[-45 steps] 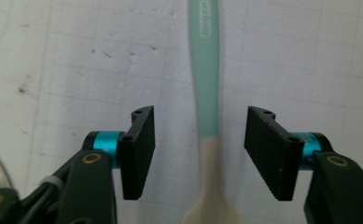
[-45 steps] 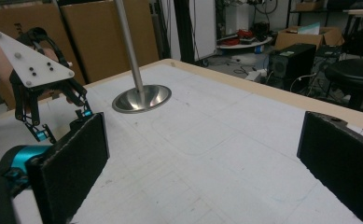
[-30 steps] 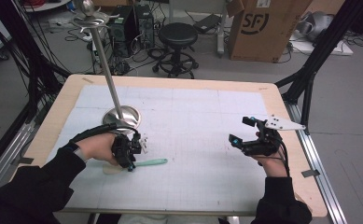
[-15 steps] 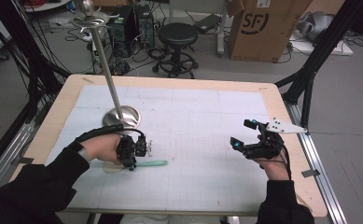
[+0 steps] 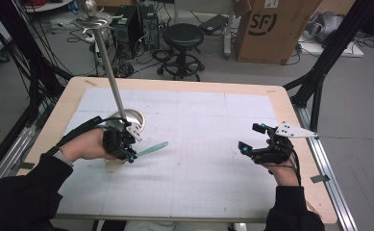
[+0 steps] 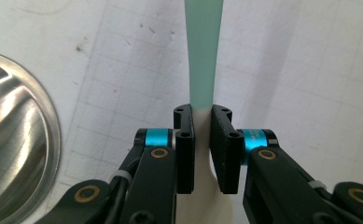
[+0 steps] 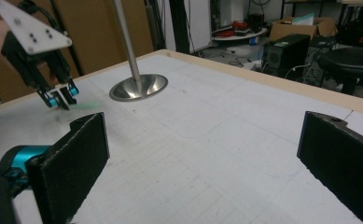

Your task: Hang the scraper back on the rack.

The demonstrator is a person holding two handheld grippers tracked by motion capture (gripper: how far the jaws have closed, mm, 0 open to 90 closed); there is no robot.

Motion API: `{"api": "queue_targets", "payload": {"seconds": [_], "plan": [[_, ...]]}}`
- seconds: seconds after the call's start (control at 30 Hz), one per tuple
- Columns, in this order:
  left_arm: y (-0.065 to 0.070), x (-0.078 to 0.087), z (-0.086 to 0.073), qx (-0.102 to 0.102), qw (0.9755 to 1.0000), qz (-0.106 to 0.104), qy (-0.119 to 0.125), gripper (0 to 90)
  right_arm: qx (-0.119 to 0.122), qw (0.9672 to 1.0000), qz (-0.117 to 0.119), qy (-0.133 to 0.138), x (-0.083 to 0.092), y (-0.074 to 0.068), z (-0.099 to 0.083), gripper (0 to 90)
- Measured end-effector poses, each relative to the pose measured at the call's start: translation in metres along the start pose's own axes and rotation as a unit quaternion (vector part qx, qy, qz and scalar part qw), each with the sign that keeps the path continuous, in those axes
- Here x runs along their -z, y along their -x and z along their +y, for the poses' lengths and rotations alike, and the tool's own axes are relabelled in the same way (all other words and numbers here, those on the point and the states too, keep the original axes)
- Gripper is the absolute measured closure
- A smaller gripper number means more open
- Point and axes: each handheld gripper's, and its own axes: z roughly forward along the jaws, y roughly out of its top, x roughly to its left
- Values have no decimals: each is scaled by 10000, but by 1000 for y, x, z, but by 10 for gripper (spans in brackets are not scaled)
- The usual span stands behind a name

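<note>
Left gripper (image 5: 129, 153) sits at left centre of the high view, held in the person's left hand (image 5: 86, 144), jaws clamped on a spatula (image 5: 152, 148). In the left gripper view the spatula (image 6: 202, 60) runs straight up from between the two black jaws to the top edge: mint green strip above, white part below the jaws. Its green end points toward frame centre in the high view and is raised off the mat.

Stand base (image 5: 130, 118), a shiny metal disc, lies just above the left gripper in the high view, with a metal pole (image 5: 106, 55) slanting to the upper left of the frame. The disc's rim (image 6: 16, 140) also shows at the left edge of the left gripper view.

Right gripper (image 5: 249, 148) is at right centre of the high view, in the right hand (image 5: 283, 163), jaws spread wide with nothing between them. In the right gripper view the two jaws stand far apart at lower left and lower right; the left gripper (image 7: 60, 99) appears upper left, the base (image 7: 138, 87) beside it.

White grid mat (image 5: 204, 144) covers the wooden table (image 5: 290, 103). Black stool (image 5: 184, 36) and cardboard box (image 5: 276, 26) stand behind the table, top of frame.
</note>
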Motion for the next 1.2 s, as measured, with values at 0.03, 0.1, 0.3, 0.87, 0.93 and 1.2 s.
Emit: {"api": "queue_targets", "payload": {"seconds": [0.03,0.1,0.3,0.87,0.93,1.2], "plan": [[-1,3,-3,68,9999,-26,103,805,14,10000,1,2,0,0,0,9],[-3,8,-8,169,9994,-29,315,805,19,10000,0,10,-1,0,0,9],[-6,16,-21,428,9943,-40,972,805,17,10000,-26,32,0,0,1,9],[-22,63,-63,1325,9550,314,2635,805,36,10000,13,76,0,0,1,9],[-24,67,-69,1382,9535,404,2649,805,37,10000,-19,74,1,0,1,9],[-35,94,-92,1682,9204,710,3458,805,33,9999,2,122,4,-1,1,9]]}}
